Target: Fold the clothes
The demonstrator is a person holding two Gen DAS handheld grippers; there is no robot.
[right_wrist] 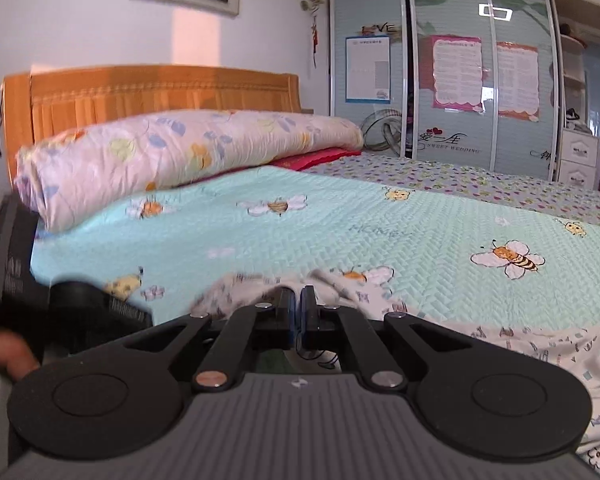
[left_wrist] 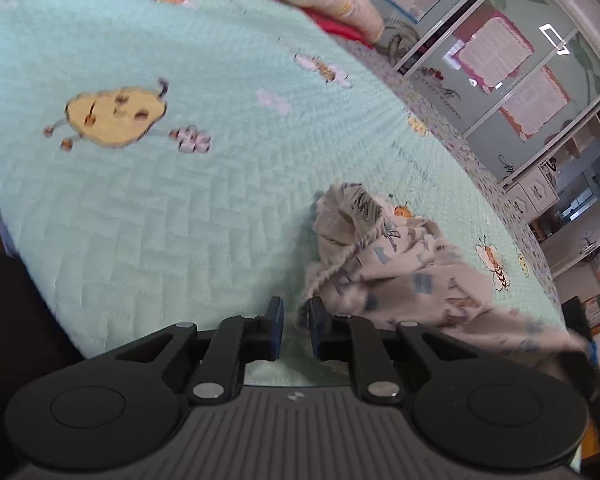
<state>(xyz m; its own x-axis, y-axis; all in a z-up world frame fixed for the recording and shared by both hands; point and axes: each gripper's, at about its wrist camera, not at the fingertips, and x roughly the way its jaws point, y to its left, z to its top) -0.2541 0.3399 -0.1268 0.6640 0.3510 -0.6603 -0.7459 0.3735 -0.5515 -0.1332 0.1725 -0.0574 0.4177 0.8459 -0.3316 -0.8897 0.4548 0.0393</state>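
Garment [left_wrist: 400, 264]: pale cream or off-white cloth with a small scattered print in blue, grey and brown, thin and soft. Not folded; crumpled in a loose heap on the mint-green bed cover, near the bed's front edge. One bunched end stands up in a ridged peak with a gathered edge, the rest trails lower in wrinkles. From the other side the same garment [right_wrist: 540, 344] is seen spread wider, one part lifted in a small hump, another part draped flat toward the bed's edge. Blurred, so its kind is unclear.
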